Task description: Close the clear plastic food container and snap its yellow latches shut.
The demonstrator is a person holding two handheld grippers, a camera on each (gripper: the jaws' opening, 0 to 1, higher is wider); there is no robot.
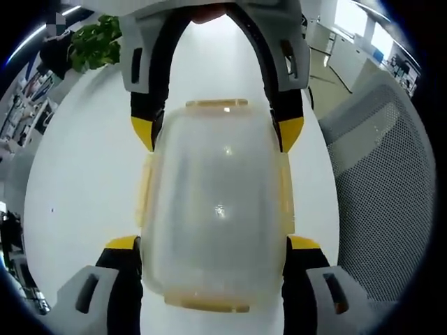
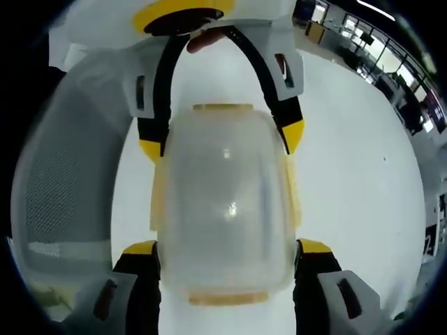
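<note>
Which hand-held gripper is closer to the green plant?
Right, probably. The right hand-held gripper clasps the box at the end facing the plant; the left hand-held gripper clasps the opposite end.

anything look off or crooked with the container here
Nothing stands out. The clear plastic food container sits level on the white table with its lid on, no spill or crack visible. The left gripper and right gripper flank it from opposite ends. Whether the yellow latches are fully snapped is unclear.
</note>
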